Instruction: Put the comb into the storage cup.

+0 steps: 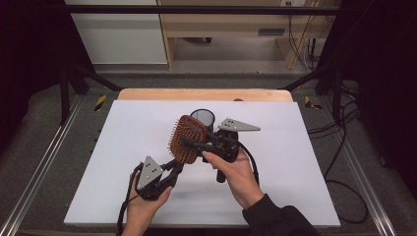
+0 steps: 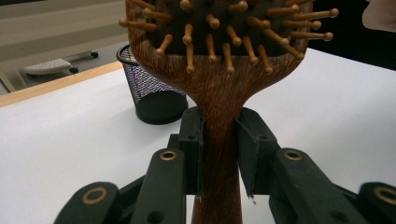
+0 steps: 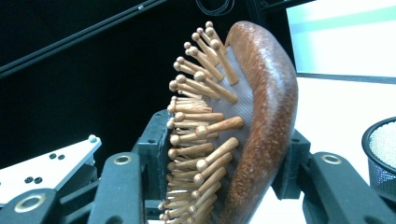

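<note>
I hold the hairbrush (image 1: 188, 139) off the white table (image 1: 123, 162), near the mesh cup (image 1: 202, 117). My left gripper (image 1: 173, 168) pinches its handle; my right gripper (image 1: 199, 145) clamps its head, bristles to back. I judge lifting done, placing in the cup left. It's dark wood with knobbed pins.

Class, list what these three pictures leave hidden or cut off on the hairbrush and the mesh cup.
- Hairbrush: in the left gripper view the top of its head is cut off by the upper edge.
- Brush handle: in the right gripper view it runs out below the bottom edge.
- Mesh cup: in the high view the brush head covers its lower part; its inside cannot be made out.
</note>
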The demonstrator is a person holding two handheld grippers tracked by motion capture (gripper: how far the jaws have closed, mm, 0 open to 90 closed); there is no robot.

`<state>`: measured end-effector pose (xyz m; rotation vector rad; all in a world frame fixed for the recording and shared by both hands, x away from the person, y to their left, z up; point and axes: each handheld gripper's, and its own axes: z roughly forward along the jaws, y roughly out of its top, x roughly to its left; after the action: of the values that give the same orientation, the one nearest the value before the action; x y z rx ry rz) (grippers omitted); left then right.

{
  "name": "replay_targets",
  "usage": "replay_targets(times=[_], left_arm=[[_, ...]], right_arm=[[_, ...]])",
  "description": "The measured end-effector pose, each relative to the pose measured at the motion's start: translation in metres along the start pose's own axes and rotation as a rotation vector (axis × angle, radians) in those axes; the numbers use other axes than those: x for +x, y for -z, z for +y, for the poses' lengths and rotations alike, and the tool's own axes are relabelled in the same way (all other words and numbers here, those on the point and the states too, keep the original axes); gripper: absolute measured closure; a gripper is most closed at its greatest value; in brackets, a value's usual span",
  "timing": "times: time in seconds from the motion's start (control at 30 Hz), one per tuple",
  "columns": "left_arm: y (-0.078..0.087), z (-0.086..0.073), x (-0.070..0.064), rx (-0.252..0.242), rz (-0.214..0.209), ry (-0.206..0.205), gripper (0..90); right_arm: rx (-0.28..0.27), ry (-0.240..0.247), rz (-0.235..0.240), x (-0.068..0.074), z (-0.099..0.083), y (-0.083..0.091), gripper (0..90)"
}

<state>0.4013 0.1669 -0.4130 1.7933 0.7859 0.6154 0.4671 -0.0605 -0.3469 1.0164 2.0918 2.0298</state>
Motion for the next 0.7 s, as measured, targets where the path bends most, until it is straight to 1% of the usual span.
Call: replay_targets(times=[0.13, 0.23, 0.27, 0.33, 0.43, 0.5, 0.57, 0.7], left_arm=[[0.000, 0.000, 0.001, -0.005, -0.008, 0.019, 72.5], [0.000, -0.001, 0.002, -0.017, 0.008, 0.016, 71.6], [0.000, -0.001, 0.002, -0.020, 0.010, 0.016, 70.0], [0.000, -0.001, 0.003, -0.021, 0.011, 0.019, 61.6], [0.003, -0.002, 0.005, -0.037, 0.026, 0.031, 53.1], [0.006, -0.003, 0.008, -0.044, 0.037, 0.047, 48.0], [0.010, -0.005, 0.013, -0.046, 0.045, 0.056, 43.4], [0.018, -0.012, 0.026, -0.045, 0.093, 0.085, 34.6]], right_arm=[[-0.004, 0.011, -0.009, 0.005, 0.001, -0.002, 51.6], [-0.002, 0.023, -0.014, 0.007, 0.003, -0.003, 52.1], [-0.002, 0.031, -0.018, 0.007, 0.004, -0.003, 52.2], [-0.002, 0.058, -0.046, 0.007, 0.006, -0.002, 52.3], [-0.013, 0.052, -0.067, -0.001, 0.012, 0.002, 52.2], [-0.016, 0.061, -0.094, -0.006, 0.017, 0.005, 52.1], [-0.025, 0.056, -0.120, -0.015, 0.025, 0.011, 52.1], [-0.034, 0.051, -0.165, -0.029, 0.041, 0.022, 51.8]])
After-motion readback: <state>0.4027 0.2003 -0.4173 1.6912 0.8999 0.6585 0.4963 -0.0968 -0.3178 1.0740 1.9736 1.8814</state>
